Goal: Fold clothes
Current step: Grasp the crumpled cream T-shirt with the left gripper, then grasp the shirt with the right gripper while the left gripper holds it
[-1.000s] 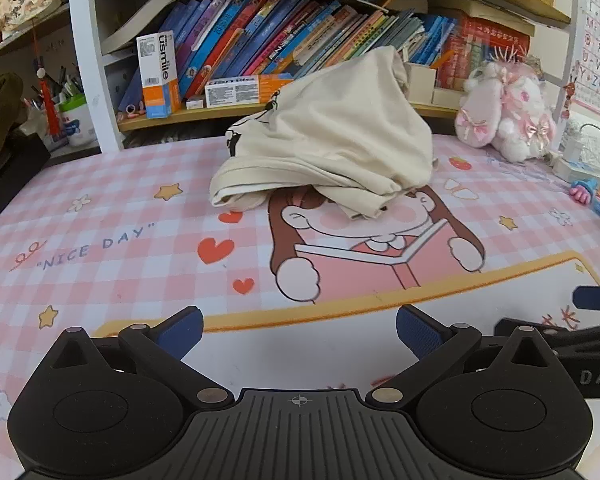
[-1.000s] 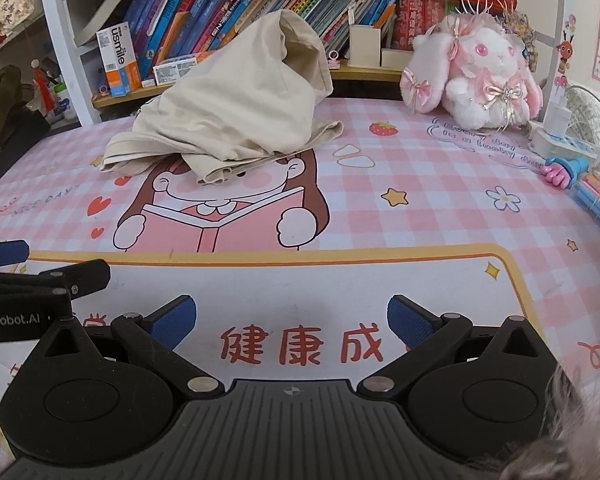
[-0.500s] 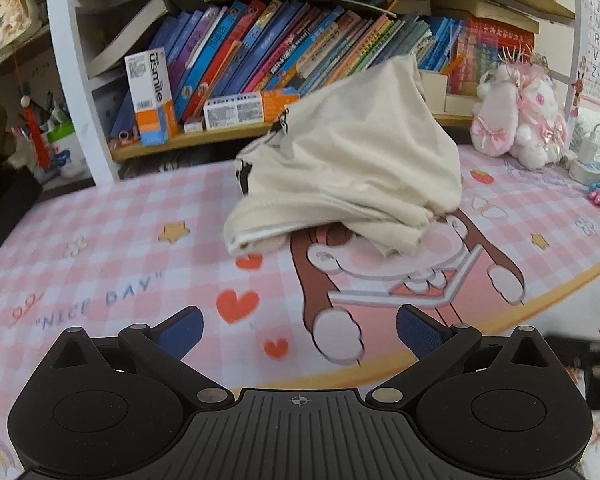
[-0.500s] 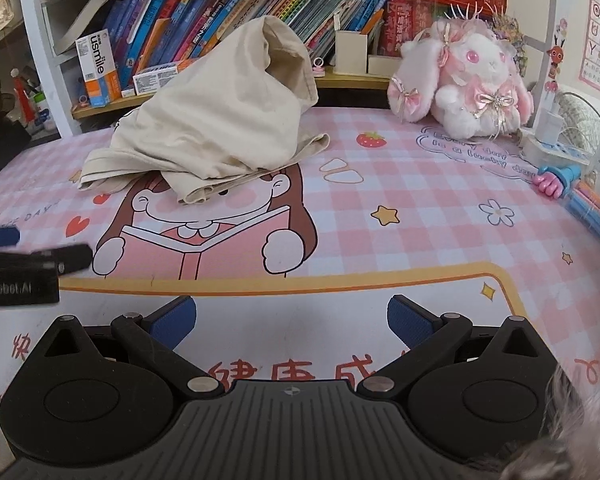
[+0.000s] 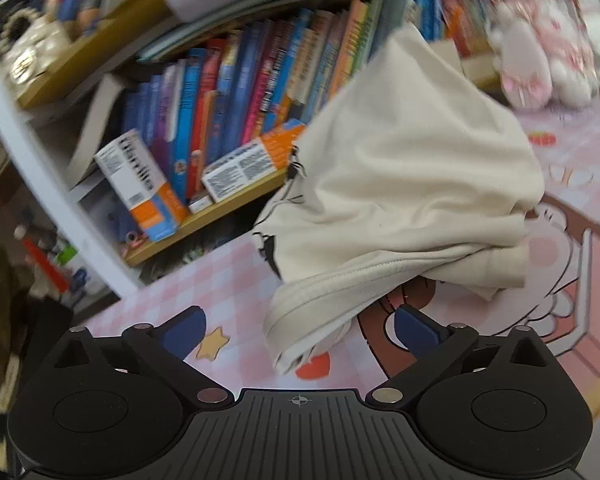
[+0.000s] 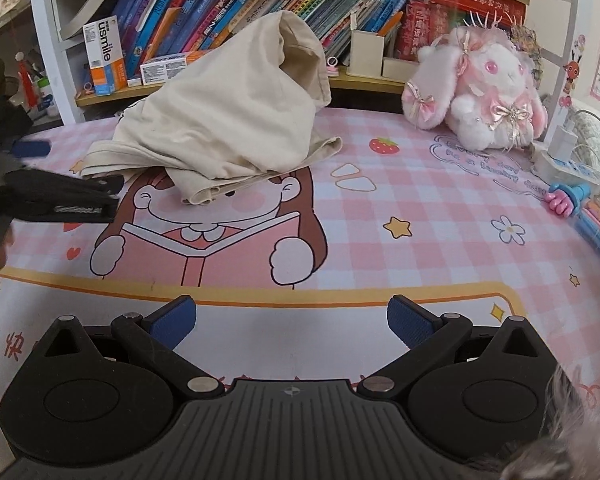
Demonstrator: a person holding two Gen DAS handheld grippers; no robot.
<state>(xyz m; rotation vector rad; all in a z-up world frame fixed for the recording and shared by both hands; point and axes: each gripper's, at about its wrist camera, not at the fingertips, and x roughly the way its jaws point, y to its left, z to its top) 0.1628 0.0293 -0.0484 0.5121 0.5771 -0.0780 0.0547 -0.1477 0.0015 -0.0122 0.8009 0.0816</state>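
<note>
Left wrist view shows my left gripper (image 5: 300, 330) has closed in on the cream garment's (image 5: 400, 200) hem, jaws wide and empty, grab next; right gripper (image 6: 292, 320) also gapes empty

Left gripper (image 5: 298, 330) swung in close to the cream garment's (image 5: 400, 200) hem and tilted; right gripper (image 6: 290, 320) crept a bit nearer too.
</note>
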